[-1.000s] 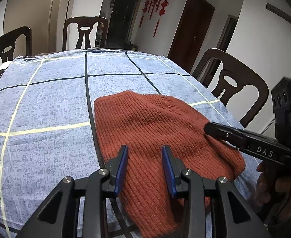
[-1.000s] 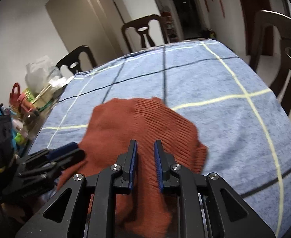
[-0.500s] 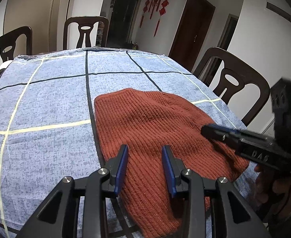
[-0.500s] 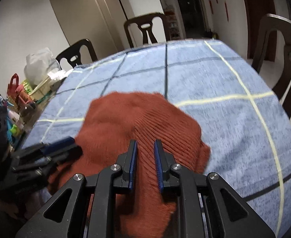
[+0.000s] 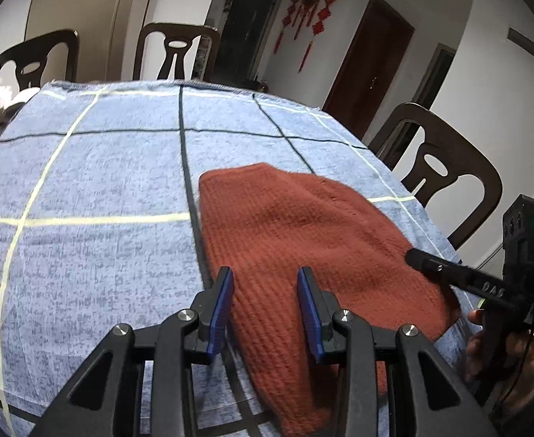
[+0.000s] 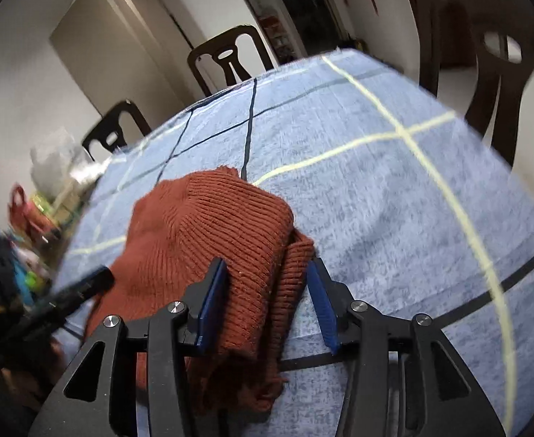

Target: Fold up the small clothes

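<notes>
sweater [image 6: 208, 233] between opening hand-held gripper [image 6: 267, 306]

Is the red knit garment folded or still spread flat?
Partly folded: the red knit garment shows doubled layers along its right edge.

Ribbed rust knit garment [image 5: 303, 233], matt blue woven tablecloth [image 5: 103, 167], glossy dark wooden chair [image 5: 445, 160]

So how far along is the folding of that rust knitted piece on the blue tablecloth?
Partly done. The rust-red ribbed knit garment already lies doubled on the blue checked tablecloth, layers showing at its near edge. The right claw is opening, fabric between its pads. The left claw hovers open. Further folds and tidying look left.
</notes>
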Demonstrator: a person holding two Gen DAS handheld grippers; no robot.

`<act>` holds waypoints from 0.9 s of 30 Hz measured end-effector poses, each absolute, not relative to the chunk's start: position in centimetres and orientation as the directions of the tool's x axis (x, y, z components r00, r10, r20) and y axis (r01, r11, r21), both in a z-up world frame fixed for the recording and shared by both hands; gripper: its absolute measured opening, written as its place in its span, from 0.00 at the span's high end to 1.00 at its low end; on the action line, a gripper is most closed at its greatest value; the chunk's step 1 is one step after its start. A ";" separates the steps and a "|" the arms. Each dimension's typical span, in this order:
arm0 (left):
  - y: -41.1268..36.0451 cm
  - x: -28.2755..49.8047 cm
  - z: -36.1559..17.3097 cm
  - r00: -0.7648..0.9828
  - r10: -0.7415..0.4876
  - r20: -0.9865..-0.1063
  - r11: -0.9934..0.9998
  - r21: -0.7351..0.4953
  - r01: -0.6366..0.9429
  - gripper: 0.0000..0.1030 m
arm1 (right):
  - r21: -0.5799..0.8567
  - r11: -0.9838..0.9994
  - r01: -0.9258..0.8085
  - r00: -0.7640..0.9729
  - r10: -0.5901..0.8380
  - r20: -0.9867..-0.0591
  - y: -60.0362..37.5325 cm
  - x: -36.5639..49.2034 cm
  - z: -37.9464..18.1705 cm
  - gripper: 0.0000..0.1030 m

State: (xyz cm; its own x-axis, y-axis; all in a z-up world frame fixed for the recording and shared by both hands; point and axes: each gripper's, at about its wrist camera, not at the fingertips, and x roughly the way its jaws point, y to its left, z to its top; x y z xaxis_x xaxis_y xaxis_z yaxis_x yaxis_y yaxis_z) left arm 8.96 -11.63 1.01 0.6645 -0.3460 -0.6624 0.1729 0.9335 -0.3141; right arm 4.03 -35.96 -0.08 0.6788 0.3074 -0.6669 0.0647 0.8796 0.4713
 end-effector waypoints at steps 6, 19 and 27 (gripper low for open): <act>-11.1 9.5 0.0 0.628 -0.394 -0.671 0.910 -0.379 0.165 0.53 | 0.577 0.815 0.057 0.670 0.397 -0.627 -37.0 4.7 -1.0 0.55; -12.3 9.9 -0.4 0.595 -0.397 -0.699 0.908 -0.395 0.141 0.49 | 0.640 0.769 -0.009 0.593 0.519 -0.616 -35.7 5.6 -1.2 0.61; -12.9 9.7 1.4 0.610 -0.401 -0.683 0.910 -0.374 0.180 0.73 | 0.638 0.768 -0.057 0.620 0.529 -0.580 -35.1 4.8 1.1 0.74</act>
State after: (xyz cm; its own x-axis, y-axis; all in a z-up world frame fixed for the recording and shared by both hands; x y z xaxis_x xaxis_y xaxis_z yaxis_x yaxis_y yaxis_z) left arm 9.70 -12.92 1.45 0.6102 -0.4009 -0.6834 0.1796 0.9101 -0.3735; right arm 4.85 -35.09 1.15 0.6196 0.5286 -0.5802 -0.0573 0.7677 0.6383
